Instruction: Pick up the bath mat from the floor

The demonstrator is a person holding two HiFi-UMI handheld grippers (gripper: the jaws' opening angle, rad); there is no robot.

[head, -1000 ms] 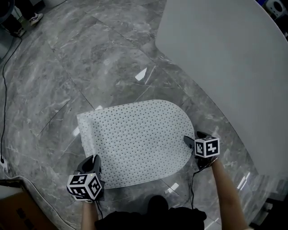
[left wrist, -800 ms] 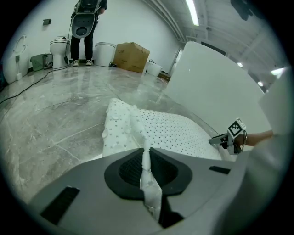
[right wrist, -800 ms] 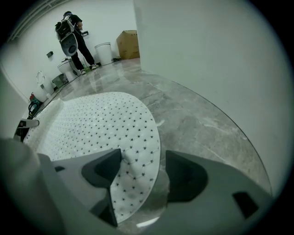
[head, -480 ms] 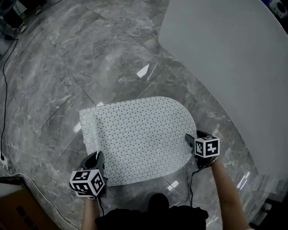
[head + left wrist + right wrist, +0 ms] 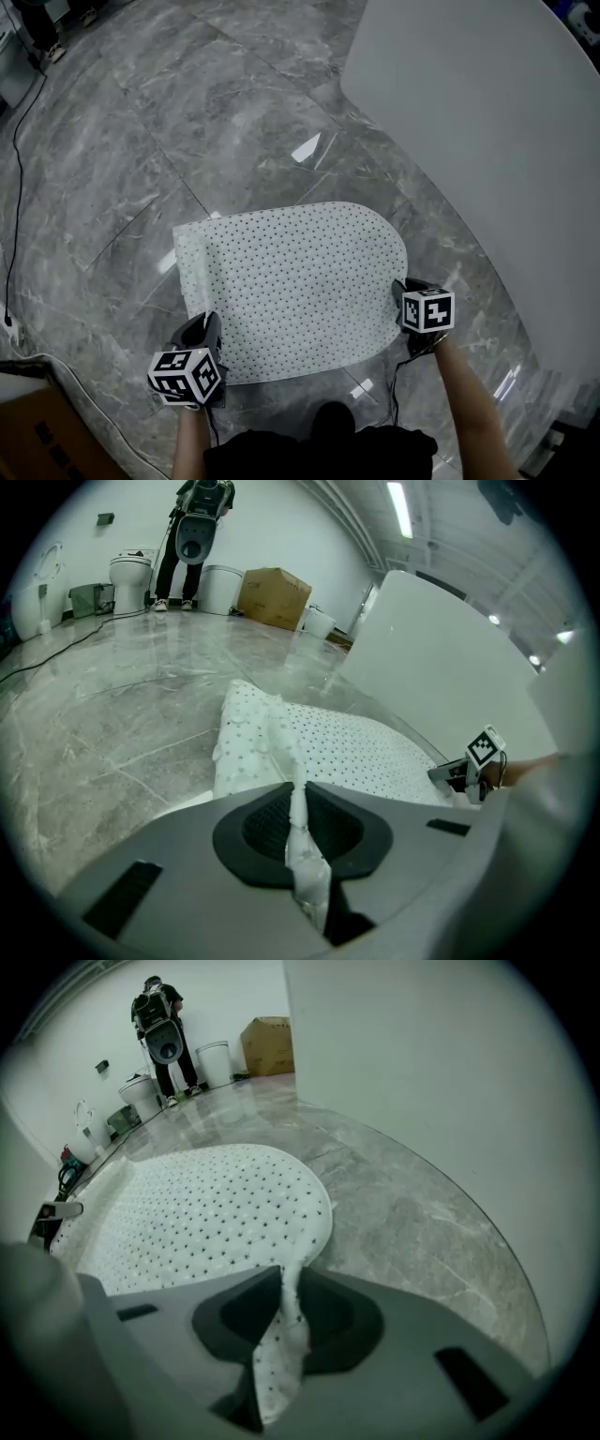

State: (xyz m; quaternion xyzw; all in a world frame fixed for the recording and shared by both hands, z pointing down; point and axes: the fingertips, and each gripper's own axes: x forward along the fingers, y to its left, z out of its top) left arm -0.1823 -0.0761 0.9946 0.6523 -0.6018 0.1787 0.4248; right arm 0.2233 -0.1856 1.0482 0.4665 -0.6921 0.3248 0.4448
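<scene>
white bath mat (image 5: pixel 300 281) edges inside jaws

left gripper (image 5: pixel 203 328) clamped, right gripper (image 5: pixel 399 298) closing on mat (image 5: pixel 300 281).

No legible text or numbers. Only square black-and-white markers on left gripper (image 5: pixel 205 325) and right gripper (image 5: pixel 400 292) cubes; dark print on cardboard box (image 5: pixel 37 433) unreadable
</scene>
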